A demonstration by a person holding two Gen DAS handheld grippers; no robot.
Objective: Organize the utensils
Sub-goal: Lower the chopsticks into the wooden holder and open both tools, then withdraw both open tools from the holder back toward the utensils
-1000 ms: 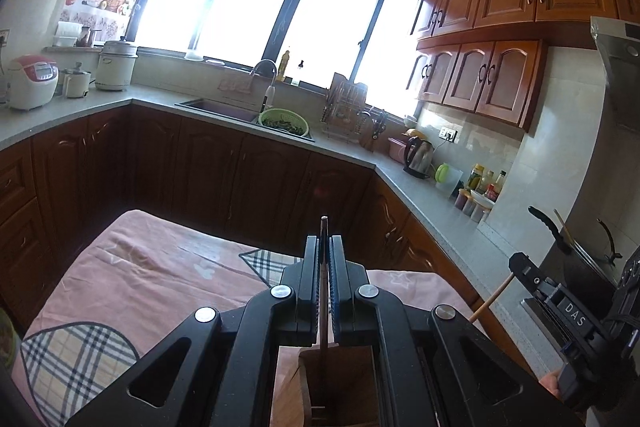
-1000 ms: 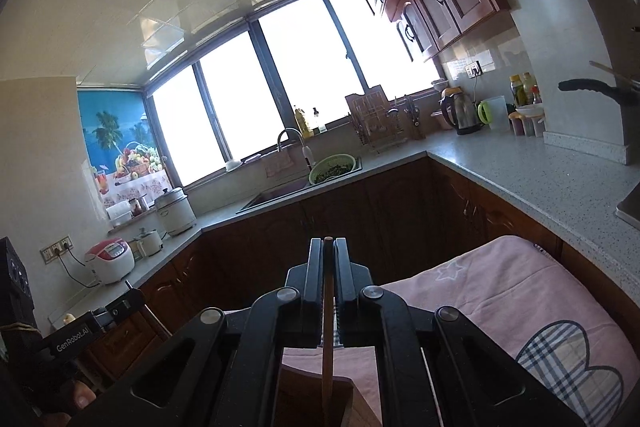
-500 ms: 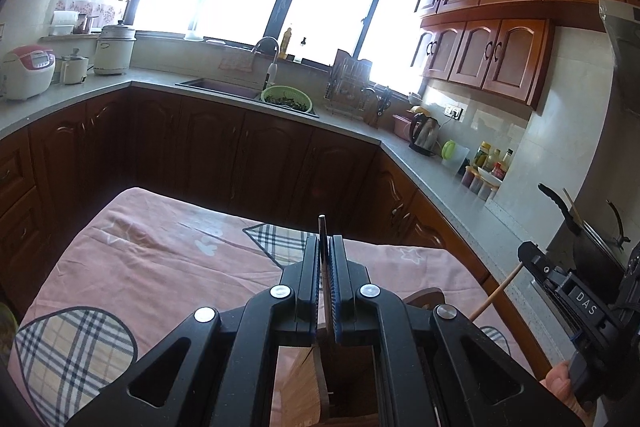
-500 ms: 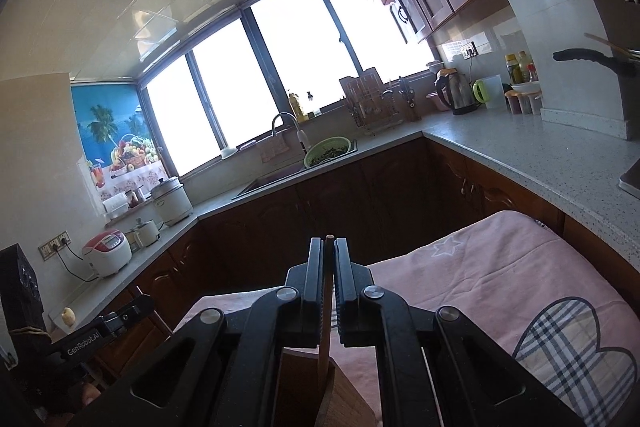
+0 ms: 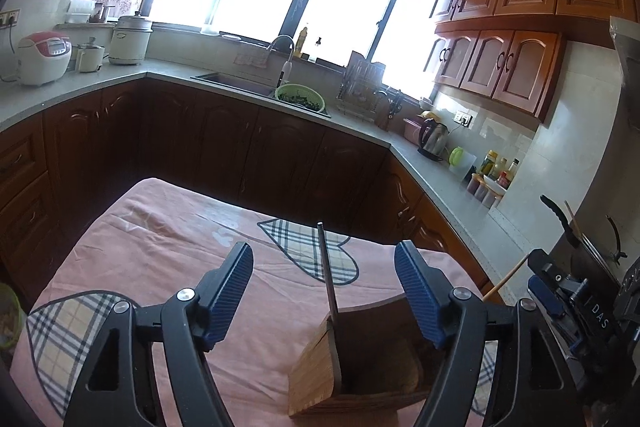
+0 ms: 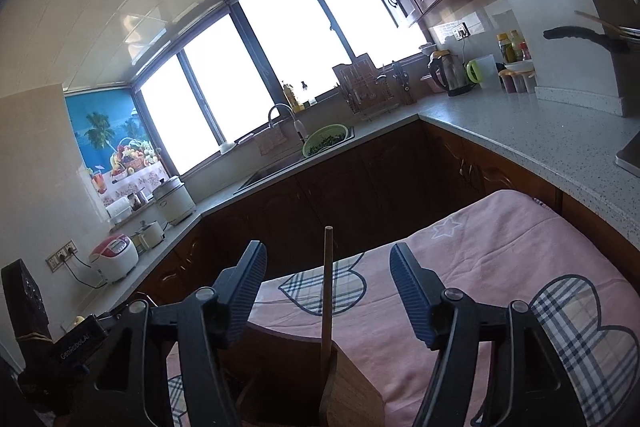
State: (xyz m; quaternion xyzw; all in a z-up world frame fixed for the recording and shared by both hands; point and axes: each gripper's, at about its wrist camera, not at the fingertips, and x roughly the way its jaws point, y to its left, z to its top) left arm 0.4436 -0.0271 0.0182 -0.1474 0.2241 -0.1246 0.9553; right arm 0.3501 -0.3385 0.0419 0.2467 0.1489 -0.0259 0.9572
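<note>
Both the left hand-held gripper (image 5: pixel 324 291) and right hand-held gripper (image 6: pixel 328 287) are spread wide. A dark utensil (image 5: pixel 329 283) and a wooden stick (image 6: pixel 327 291) stand in the wooden holder (image 5: pixel 352 367).

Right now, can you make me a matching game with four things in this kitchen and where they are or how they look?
Things:
1. left tongs
2. wooden stick
3. green colander
4. kettle

Descriptions:
A. by the sink
B. wide open
C. standing in the wooden holder
D. on the counter under the cabinets

Pairs: 1-B, 2-C, 3-A, 4-D
</note>
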